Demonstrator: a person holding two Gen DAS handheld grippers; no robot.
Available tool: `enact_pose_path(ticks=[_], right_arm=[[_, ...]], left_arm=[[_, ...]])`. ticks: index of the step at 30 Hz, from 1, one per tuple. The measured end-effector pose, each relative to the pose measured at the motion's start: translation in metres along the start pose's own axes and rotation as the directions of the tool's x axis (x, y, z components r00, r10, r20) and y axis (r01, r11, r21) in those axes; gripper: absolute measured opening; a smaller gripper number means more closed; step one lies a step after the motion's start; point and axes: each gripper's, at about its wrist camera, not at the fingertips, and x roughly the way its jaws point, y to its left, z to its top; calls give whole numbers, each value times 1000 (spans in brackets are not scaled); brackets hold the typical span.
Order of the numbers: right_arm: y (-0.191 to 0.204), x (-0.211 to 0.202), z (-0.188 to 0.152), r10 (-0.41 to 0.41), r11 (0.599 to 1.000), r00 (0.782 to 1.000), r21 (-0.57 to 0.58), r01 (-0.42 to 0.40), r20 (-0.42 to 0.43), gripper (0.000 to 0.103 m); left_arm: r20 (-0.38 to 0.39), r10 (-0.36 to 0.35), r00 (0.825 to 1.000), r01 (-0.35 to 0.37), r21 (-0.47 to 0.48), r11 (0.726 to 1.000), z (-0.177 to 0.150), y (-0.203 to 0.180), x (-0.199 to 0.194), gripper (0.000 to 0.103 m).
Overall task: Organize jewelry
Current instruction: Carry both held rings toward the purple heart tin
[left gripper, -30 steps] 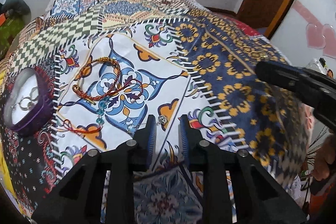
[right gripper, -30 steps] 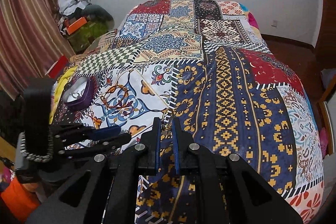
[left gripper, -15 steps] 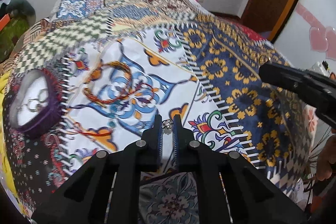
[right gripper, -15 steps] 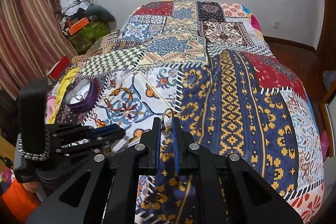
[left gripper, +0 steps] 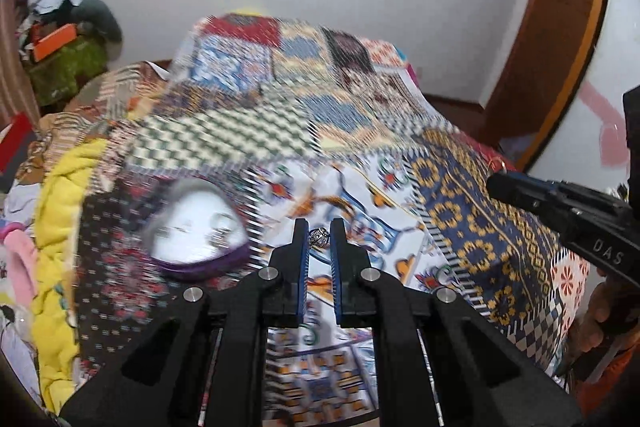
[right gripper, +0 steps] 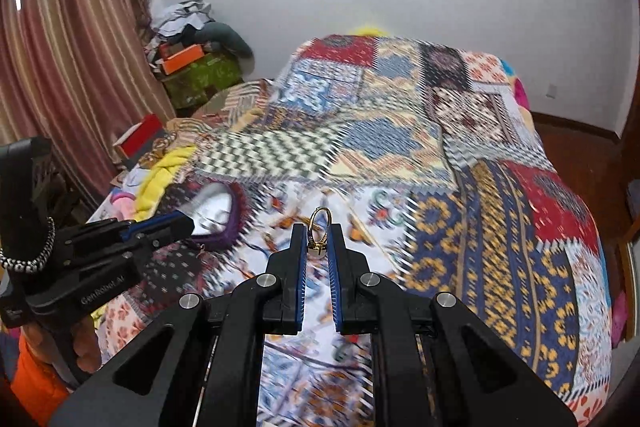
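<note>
Near the left edge of the patchwork bedspread [left gripper: 472, 211], on a dark flowered patch: a purple heart-shaped jewellery box with a white lining [left gripper: 196, 235], blurred, open side up, with what look like small silvery pieces already inside. Just right of it, and lifted clear of the cloth: the left gripper [left gripper: 319, 239], clamped on a small silver filigree bead or ring [left gripper: 319, 237] at the very tips of the blue-padded fingers [left gripper: 302, 247]. From that gripper the box lies forward and to the left, close by; long axis of the heart cannot be told through the blur. Further right, over the white-and-blue panel toward the middle of the bedspread: the right gripper [right gripper: 319, 241], pinched shut on a gold ring with a small pale setting [right gripper: 319, 227], hoop standing upright above the fingertips, setting down between the pads. From this one the box [right gripper: 218, 215] sits well off to the left, beyond the other tool. Nearer of the two to the box: the left, so likely first to drop its piece. Likely hazard: a tiny piece slipping into the busy pattern.
</note>
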Motion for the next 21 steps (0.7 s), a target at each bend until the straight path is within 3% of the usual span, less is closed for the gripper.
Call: enact_pose_path(ticks=[10, 21], right_arm=[[53, 18, 22, 94, 992, 995, -84, -92, 28, 9], [89, 37, 38, 135, 979, 990, -160, -127, 44, 9]], left_arm=[[101, 88, 991, -80, -80, 994, 8, 53, -40, 9], [146, 135, 980, -115, -140, 984, 13, 86, -46, 9]])
